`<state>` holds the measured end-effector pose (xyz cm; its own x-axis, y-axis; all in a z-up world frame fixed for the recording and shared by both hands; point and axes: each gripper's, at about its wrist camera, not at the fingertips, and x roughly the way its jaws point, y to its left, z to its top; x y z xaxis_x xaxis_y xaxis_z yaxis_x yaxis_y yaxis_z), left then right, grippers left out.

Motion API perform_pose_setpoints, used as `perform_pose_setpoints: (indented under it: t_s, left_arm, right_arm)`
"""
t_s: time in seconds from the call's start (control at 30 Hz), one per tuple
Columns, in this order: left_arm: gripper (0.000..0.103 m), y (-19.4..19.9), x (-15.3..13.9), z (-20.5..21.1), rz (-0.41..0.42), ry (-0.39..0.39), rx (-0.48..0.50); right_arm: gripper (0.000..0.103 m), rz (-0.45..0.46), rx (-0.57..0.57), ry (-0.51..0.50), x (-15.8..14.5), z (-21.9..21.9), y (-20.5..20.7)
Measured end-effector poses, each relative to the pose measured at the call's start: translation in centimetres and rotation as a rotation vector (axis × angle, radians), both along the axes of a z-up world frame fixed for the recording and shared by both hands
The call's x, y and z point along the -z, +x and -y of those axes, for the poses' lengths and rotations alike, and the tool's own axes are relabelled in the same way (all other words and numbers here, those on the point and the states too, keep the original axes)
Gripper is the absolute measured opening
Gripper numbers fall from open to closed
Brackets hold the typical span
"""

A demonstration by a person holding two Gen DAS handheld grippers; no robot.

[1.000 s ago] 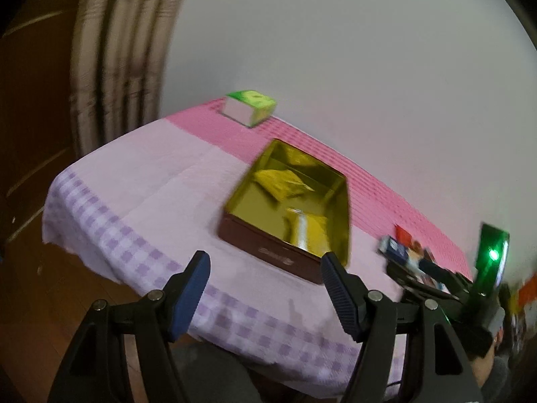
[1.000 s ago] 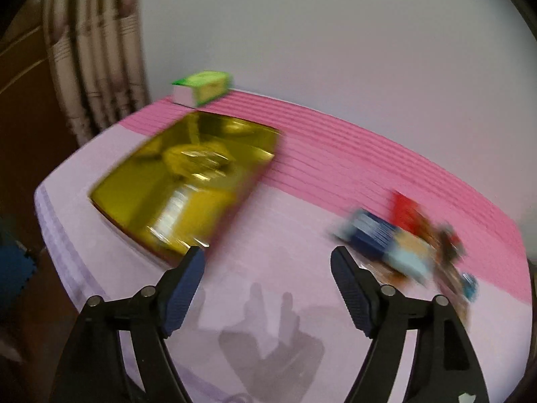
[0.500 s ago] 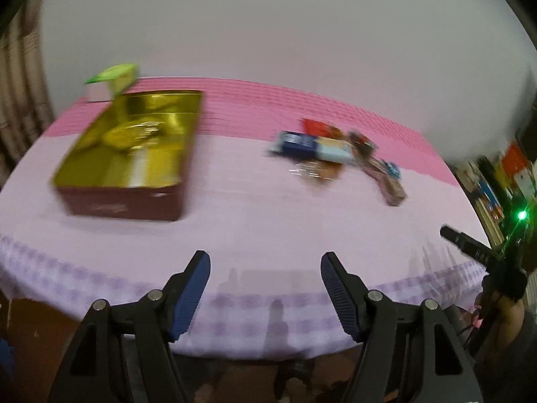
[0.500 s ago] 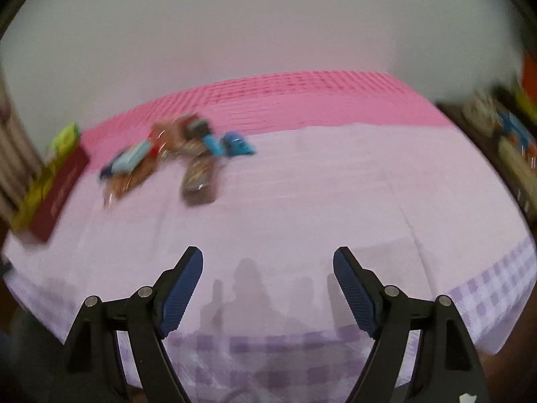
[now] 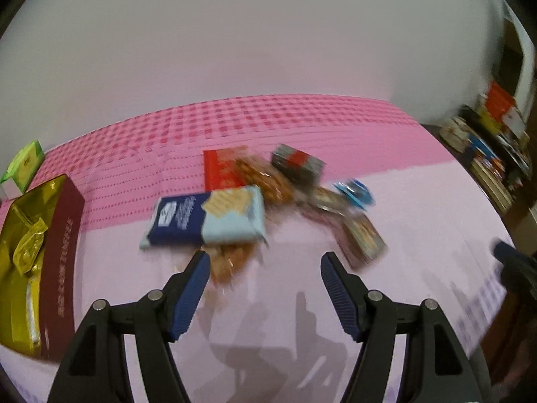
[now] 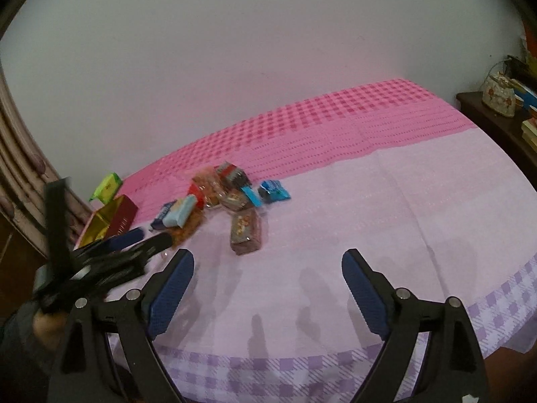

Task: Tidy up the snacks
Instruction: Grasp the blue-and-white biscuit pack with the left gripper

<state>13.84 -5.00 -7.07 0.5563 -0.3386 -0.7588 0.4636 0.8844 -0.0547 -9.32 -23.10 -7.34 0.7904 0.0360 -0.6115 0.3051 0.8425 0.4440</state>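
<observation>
Counts, seen ahead of the left gripper (image 5: 265,262): one open gold-lined tin (image 5: 63,235), far left; one green box (image 5: 25,164) beyond it; one blue-and-pale cracker pack (image 5: 208,218) just ahead. Behind lie one red packet (image 5: 218,168), one dark box (image 5: 297,164), one brown bar (image 5: 360,238), two small blue sweets (image 6: 273,191). Others in the pile are too blurred to count.

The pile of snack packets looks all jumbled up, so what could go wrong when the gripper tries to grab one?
The blue and pale-blue cracker packet lies on top of a clear bag of orange snacks, so the open left gripper might pinch both. The dark red tin with gold lining sits near the tablecloth's edge; a bump might knock it off.
</observation>
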Motion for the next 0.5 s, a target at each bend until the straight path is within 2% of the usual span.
perform_pose_setpoints:
  t_s: [0.23, 0.3, 0.4, 0.43, 0.47, 0.5]
  left_arm:
    - [0.070, 3.4, 1.2, 1.2, 0.023, 0.084, -0.018]
    - [0.068, 4.3, 1.7, 1.1, 0.000, 0.090, -0.021]
    - [0.061, 4.9, 2.2, 0.8, 0.006, 0.126, -0.014]
    - [0.055, 4.8, 2.1, 0.7, 0.012, 0.131, 0.002]
    - [0.041, 4.7, 1.9, 0.7, 0.020, 0.146, 0.010]
    - [0.040, 4.7, 1.9, 0.7, 0.026, 0.163, 0.012]
  right_arm:
    - [0.089, 0.020, -0.006, 0.024, -0.2, 0.1, 0.0]
    - [0.089, 0.017, -0.008, 0.028, -0.2, 0.1, 0.1]
    - [0.089, 0.020, -0.011, 0.033, -0.3, 0.1, 0.1]
    - [0.089, 0.023, -0.011, 0.032, -0.4, 0.1, 0.1]
    - [0.089, 0.027, -0.011, 0.031, -0.5, 0.1, 0.2]
    - [0.089, 0.029, -0.010, 0.030, -0.7, 0.1, 0.1]
